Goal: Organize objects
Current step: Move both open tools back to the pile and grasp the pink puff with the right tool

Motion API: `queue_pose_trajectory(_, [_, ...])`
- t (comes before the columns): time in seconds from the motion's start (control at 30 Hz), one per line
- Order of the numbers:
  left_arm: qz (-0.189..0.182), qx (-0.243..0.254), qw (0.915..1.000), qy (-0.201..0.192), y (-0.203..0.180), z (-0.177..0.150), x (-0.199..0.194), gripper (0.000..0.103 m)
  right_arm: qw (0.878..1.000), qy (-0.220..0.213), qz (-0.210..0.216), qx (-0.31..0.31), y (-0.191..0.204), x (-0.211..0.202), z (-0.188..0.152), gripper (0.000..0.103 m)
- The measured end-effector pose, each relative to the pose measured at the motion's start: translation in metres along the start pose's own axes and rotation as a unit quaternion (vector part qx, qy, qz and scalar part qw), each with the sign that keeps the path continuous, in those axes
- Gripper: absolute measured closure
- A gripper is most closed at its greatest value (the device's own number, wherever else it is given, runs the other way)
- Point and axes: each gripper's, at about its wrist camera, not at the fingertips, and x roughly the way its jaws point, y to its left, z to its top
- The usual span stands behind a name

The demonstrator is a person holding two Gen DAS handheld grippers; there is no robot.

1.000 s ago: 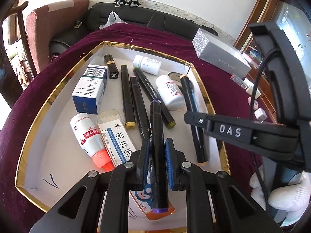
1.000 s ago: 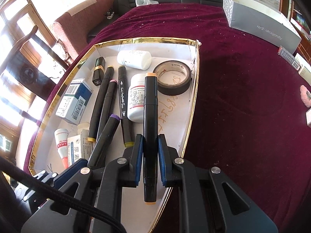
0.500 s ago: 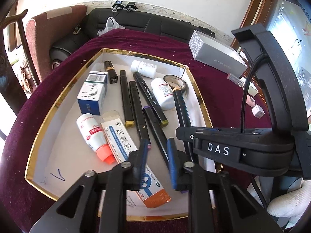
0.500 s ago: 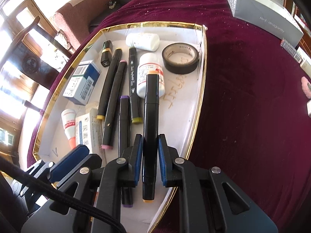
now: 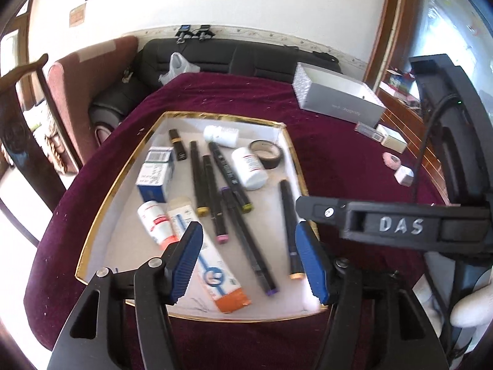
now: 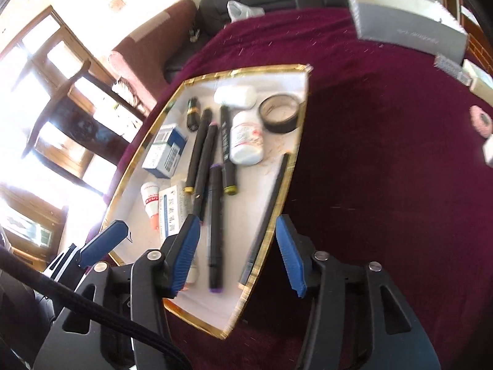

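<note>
A white gold-rimmed tray on the dark red tablecloth holds several black markers, two white pill bottles, a blue box, a tube, a long carton and a tape roll. A purple-capped marker lies in the tray's middle. An orange-capped marker lies by the right rim. My left gripper is open and empty above the tray's near end. My right gripper is open and empty above the right rim.
A grey box lies at the table's far right, with small items beside it. A black sofa and a red armchair stand behind the table. A wooden chair stands left.
Both grippers opened and drew back upward. The left one released the purple-capped marker and the right one released the orange-capped marker; both markers now lie in the tray.
</note>
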Motion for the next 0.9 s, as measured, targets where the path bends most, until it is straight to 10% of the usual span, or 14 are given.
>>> queue_pose_trajectory(0.33, [-0.067,0.045,0.9962,0.032,-0.066,0.022,0.011,0.040,0.993,-0.071,-0.047,0.082,-0.111,-0.073,-0.006,0.046])
queue_pose_trajectory(0.63, [-0.123,0.051,0.9864,0.097,-0.121,0.029,0.054,0.040,0.961,-0.126,-0.135,0.207,-0.257,-0.135,-0.021,0.043])
queue_pose_trajectory(0.9, [-0.123,0.070,0.9821,0.124,-0.145,0.023,0.076,0.040,0.946,-0.173,-0.137,0.238,-0.315,-0.127,0.025,0.041])
